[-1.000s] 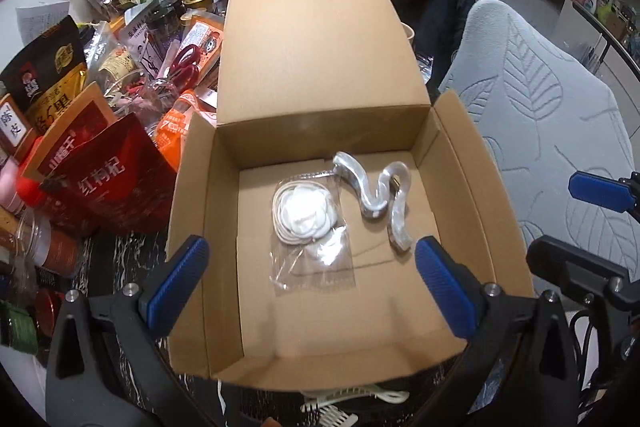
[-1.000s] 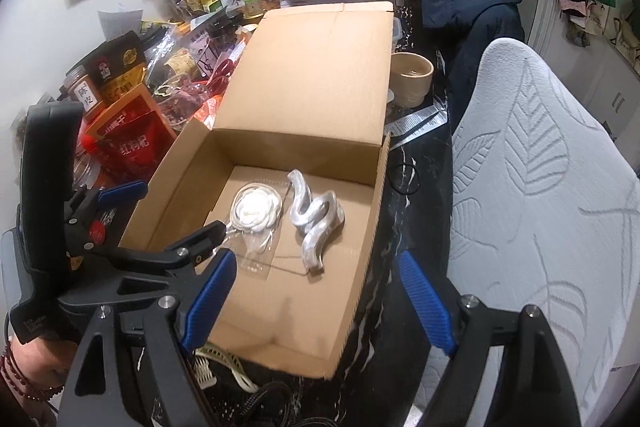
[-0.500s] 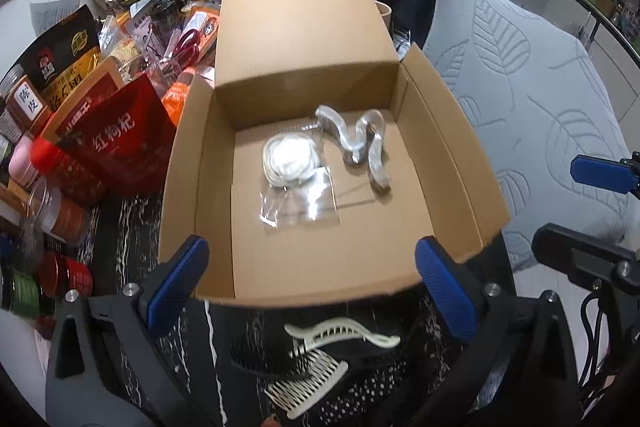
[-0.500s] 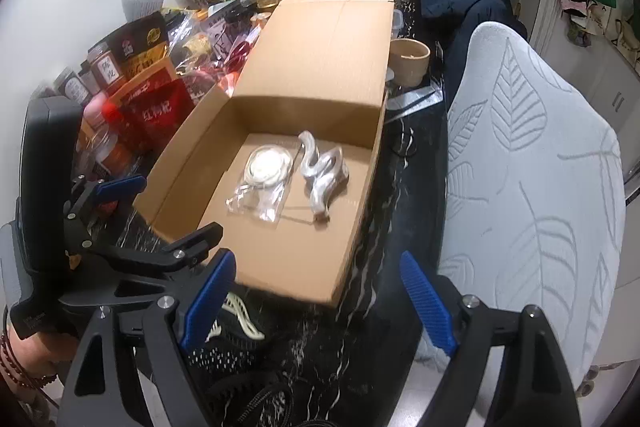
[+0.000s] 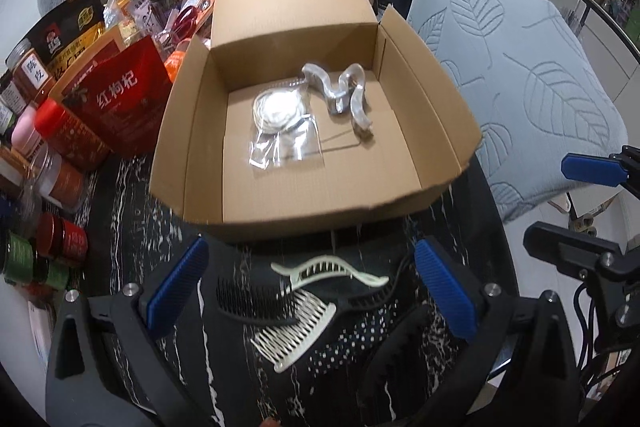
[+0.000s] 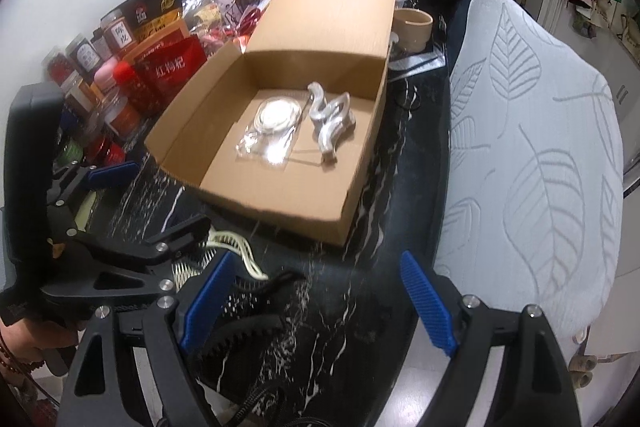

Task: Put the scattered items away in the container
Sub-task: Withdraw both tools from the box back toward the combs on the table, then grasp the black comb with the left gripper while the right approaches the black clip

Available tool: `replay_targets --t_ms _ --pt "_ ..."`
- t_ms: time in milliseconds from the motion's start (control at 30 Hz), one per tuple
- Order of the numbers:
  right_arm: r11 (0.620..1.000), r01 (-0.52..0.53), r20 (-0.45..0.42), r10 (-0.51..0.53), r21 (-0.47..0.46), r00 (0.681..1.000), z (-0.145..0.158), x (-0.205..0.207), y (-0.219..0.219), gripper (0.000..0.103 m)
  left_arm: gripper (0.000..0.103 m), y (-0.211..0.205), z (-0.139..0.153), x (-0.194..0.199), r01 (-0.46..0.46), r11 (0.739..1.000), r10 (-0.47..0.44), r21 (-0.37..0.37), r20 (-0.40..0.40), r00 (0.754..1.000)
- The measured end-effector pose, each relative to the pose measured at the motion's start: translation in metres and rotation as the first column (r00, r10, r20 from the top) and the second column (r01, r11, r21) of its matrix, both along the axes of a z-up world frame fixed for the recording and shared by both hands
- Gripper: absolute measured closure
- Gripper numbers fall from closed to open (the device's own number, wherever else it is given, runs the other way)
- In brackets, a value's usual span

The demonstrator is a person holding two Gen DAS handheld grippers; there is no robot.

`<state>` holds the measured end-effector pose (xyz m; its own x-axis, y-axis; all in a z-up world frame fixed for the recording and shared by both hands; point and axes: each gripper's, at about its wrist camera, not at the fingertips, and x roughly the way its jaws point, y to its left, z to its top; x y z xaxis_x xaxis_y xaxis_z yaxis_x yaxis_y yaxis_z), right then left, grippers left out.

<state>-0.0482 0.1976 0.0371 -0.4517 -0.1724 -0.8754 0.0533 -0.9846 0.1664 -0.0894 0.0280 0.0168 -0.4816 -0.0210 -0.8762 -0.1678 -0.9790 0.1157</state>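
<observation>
The open cardboard box (image 5: pixel 192 131) (image 6: pixel 352 187) holds a silver wavy hair clip (image 5: pixel 344 95) (image 6: pixel 330 119) and a white coiled item in a clear bag (image 5: pixel 280 107) (image 6: pixel 276 115). On the black marble table in front of it lie a cream claw clip (image 5: pixel 328 269) (image 6: pixel 236 247), a black comb (image 5: pixel 248 301), a cream comb (image 5: pixel 296 331) and a black toothed clip (image 6: pixel 240 331). My left gripper (image 5: pixel 310 289) hovers open over these, holding nothing. Just to its right, my right gripper (image 6: pixel 318 305) is also open and holds nothing.
Snack bags, including a red one (image 5: pixel 112 103), and spice jars (image 5: pixel 60 183) crowd the table left of the box. A pale cushioned chair (image 6: pixel 540 147) stands close on the right. A beige cup (image 6: pixel 414 27) sits behind the box's right corner.
Both grippers have drawn back from over the box toward the table's near edge. The combs and clips on the table have come into view below them.
</observation>
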Motion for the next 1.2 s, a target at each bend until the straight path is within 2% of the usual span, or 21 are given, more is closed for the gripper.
replay_targets --t_ms 500,933,1200 --pt "1.000 -0.025 0.077 0.025 0.005 0.997 -0.029 0.031 -0.007 0.017 0.000 -0.024 -0.020 0.035 -0.079 0.996 0.077 0.043 0.043 0.996" --pt "0.997 -0.070 0.189 0.072 -0.018 0.979 -0.073 0.049 -0.024 0.018 0.000 -0.056 -0.065 0.049 -0.205 0.975 0.193 0.084 0.129 0.973" --pt "0.995 -0.102 0.227 0.100 0.000 0.969 -0.092 0.044 -0.034 0.018 0.000 -0.074 -0.090 0.038 -0.264 0.960 0.248 0.095 0.153 0.957"
